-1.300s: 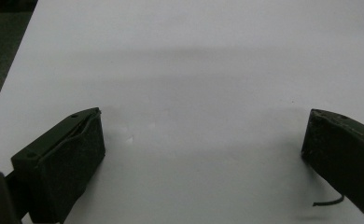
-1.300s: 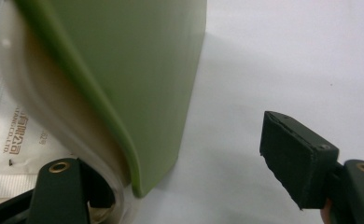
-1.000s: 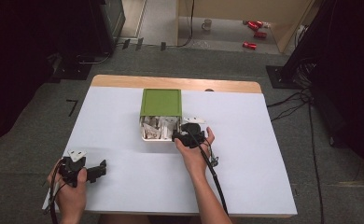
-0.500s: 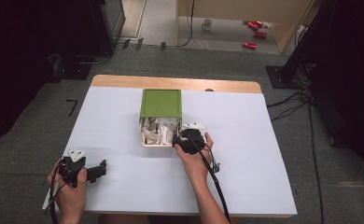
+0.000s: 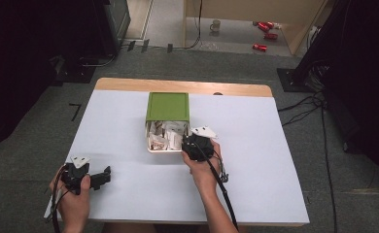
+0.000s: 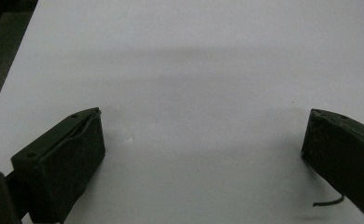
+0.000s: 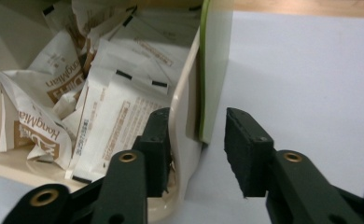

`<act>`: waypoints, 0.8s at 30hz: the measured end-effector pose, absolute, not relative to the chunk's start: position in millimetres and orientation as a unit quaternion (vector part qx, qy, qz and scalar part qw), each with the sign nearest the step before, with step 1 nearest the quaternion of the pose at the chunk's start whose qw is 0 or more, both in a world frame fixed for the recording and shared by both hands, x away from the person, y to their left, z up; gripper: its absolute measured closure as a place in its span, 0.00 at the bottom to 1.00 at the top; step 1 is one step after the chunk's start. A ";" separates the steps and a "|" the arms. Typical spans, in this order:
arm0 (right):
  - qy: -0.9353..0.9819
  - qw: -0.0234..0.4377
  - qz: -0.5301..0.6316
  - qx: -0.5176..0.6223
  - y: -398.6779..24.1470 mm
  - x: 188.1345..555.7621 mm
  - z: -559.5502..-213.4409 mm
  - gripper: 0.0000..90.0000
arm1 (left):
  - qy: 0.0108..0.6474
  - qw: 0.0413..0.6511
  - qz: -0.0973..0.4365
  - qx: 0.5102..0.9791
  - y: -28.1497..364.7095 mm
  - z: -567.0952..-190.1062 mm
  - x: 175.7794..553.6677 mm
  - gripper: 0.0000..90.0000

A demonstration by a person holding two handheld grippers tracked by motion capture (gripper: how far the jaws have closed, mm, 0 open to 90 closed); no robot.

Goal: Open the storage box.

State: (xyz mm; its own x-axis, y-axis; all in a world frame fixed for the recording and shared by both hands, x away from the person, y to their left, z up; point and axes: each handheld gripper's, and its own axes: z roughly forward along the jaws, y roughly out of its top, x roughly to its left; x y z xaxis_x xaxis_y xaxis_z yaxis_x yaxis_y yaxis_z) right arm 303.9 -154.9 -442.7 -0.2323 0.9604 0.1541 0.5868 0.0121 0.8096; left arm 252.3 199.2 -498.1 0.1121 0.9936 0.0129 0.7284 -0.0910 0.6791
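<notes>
A white desk point(image 5: 129, 126) stands on grey floor point(image 5: 32, 145). Mid-desk, a cream box point(image 7: 182, 126) with green lid point(image 5: 167, 106) holds sachets point(image 7: 110, 116). The right gripper point(image 7: 196, 149) jaws, just closing, straddle its wall, seemingly unclamped; the left gripper point(image 6: 203, 149) jaws gape.

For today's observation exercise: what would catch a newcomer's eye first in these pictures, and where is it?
First the cream box at the table's middle, stuffed with white paper sachets, its green lid pushed half back. The right gripper straddles the box's near right wall, one jaw inside, one outside, its jaws just closing. The left gripper rests open on bare white tabletop near the front left corner.
</notes>
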 end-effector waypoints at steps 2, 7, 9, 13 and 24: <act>0.674 0.220 0.417 0.569 -156.1 304.6 -442.1 0.79 | 0.619 0.268 0.247 0.696 199.2 -498.1 252.3 0.00; 0.658 0.227 0.426 0.578 -154.9 305.3 -442.5 0.84 | 0.619 0.268 0.247 0.696 199.2 -498.0 252.3 0.00; 0.657 0.236 0.422 0.579 -153.1 304.9 -442.5 0.85 | 0.619 0.268 0.247 0.696 199.2 -498.0 252.4 0.00; 0.653 0.253 0.413 0.582 -148.8 303.3 -442.4 0.87 | 0.619 0.268 0.247 0.696 199.2 -498.0 252.4 0.00; 0.640 0.263 0.404 0.598 -143.8 299.6 -440.2 0.90 | 0.619 0.268 0.247 0.696 199.2 -498.0 252.4 0.00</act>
State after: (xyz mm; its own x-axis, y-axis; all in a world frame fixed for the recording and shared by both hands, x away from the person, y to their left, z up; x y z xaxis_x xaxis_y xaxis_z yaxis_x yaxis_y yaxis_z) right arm 299.6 -143.8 -440.2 -0.1468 0.9784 0.1453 0.5527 -0.0407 0.8324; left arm 252.4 199.2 -498.0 0.1118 0.9936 0.0127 0.7293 -0.0908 0.6782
